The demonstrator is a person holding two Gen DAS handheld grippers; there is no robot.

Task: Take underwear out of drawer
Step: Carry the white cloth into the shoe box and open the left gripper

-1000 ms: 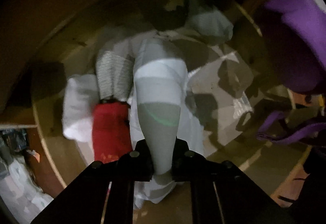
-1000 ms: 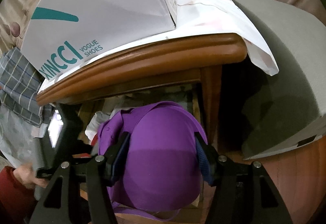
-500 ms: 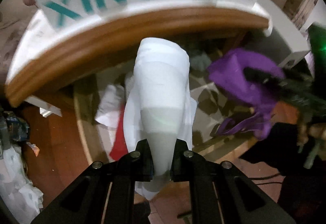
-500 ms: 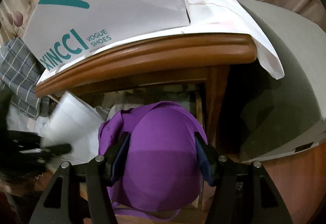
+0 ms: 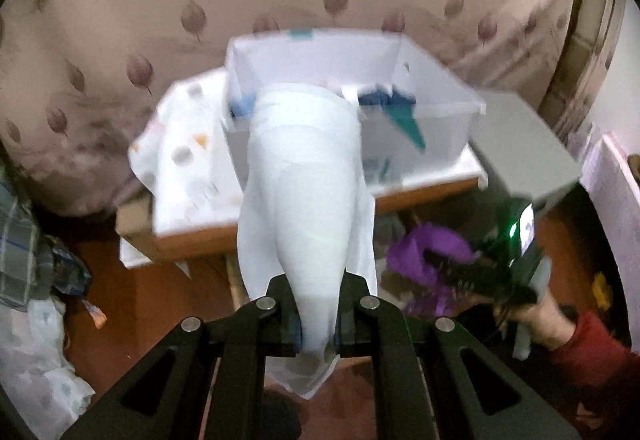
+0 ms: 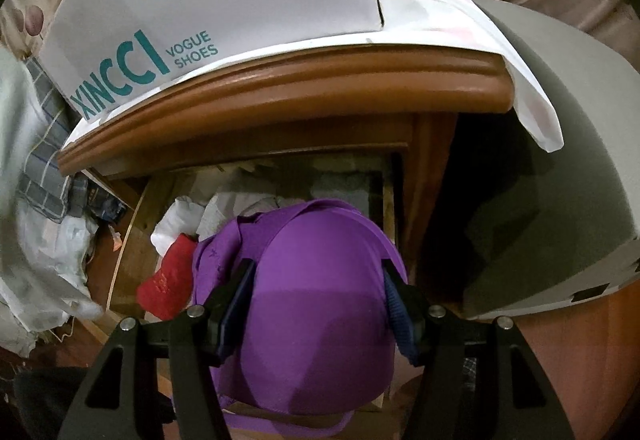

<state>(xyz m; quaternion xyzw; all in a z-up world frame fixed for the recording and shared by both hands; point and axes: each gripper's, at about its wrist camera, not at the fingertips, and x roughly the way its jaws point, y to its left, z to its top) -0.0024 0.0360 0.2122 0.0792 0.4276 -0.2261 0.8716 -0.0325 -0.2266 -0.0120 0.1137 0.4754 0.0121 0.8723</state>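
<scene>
The white underwear (image 5: 304,176) has been lifted out of the drawer (image 6: 256,208) and is now seen above the shoe box (image 5: 432,88), pinched between the shut jaws of the left gripper (image 5: 318,314). The purple bra (image 6: 320,304) remains clamped by the right gripper (image 6: 320,304) over the drawer.

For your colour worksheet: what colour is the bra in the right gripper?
Purple; the bra shows best in the right wrist view.
</scene>
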